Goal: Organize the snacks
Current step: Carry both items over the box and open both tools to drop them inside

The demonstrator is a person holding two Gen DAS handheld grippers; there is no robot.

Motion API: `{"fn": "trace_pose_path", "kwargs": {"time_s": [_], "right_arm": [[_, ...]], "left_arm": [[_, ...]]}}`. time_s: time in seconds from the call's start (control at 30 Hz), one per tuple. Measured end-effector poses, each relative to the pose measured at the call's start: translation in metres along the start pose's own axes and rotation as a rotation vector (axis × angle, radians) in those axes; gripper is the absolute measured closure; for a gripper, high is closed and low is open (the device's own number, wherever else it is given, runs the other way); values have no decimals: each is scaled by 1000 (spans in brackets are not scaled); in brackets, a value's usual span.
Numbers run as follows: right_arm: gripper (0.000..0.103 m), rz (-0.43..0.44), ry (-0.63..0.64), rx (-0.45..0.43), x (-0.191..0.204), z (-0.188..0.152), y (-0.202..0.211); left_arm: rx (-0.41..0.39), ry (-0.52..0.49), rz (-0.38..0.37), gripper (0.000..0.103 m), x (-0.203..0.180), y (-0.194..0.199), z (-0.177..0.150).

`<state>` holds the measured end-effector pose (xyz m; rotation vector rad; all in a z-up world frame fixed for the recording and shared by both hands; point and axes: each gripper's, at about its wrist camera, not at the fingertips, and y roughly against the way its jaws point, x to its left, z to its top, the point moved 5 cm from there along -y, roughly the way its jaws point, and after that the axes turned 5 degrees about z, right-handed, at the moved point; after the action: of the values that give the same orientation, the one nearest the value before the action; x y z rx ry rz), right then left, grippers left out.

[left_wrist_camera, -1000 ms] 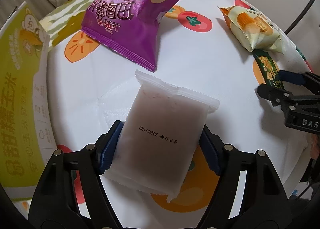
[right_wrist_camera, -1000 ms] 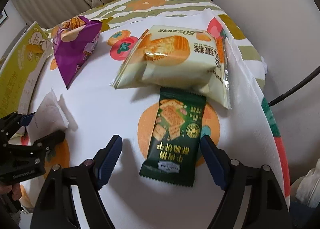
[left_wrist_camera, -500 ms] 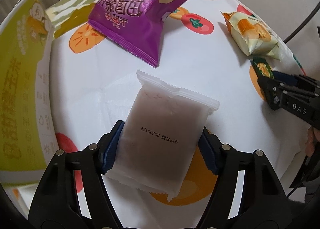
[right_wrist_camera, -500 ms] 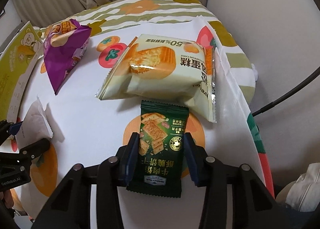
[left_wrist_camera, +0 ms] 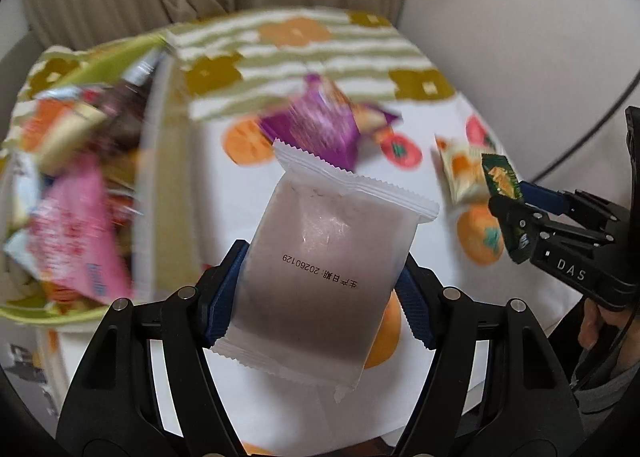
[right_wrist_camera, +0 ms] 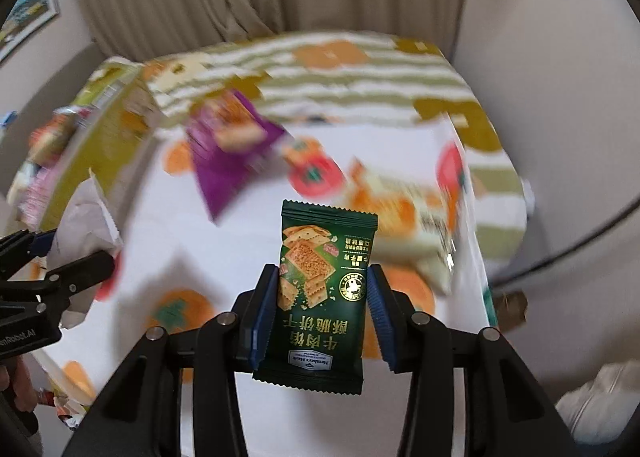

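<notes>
Both grippers, left (left_wrist_camera: 322, 291) pinching frosted packet (left_wrist_camera: 328, 269), right (right_wrist_camera: 322, 311) green packet (right_wrist_camera: 322, 297), have lifted (table blurred).

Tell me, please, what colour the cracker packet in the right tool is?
Dark green with gold print, on the cracker packet; the right wrist view shows it best.
</notes>
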<state>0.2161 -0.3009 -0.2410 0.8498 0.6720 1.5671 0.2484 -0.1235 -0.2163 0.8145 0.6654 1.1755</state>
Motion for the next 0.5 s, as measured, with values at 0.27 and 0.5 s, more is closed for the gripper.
{"fn": "trace_pose_path", "kwargs": {"time_s": [0.27,0.5], "right_arm": [[63,146,94,-105,90,65,33],[63,264,165,-112,182,89,27]], "left_arm": [[-118,98,92,36,86,68,32],[-122,201,178,36,182,86,33]]}}
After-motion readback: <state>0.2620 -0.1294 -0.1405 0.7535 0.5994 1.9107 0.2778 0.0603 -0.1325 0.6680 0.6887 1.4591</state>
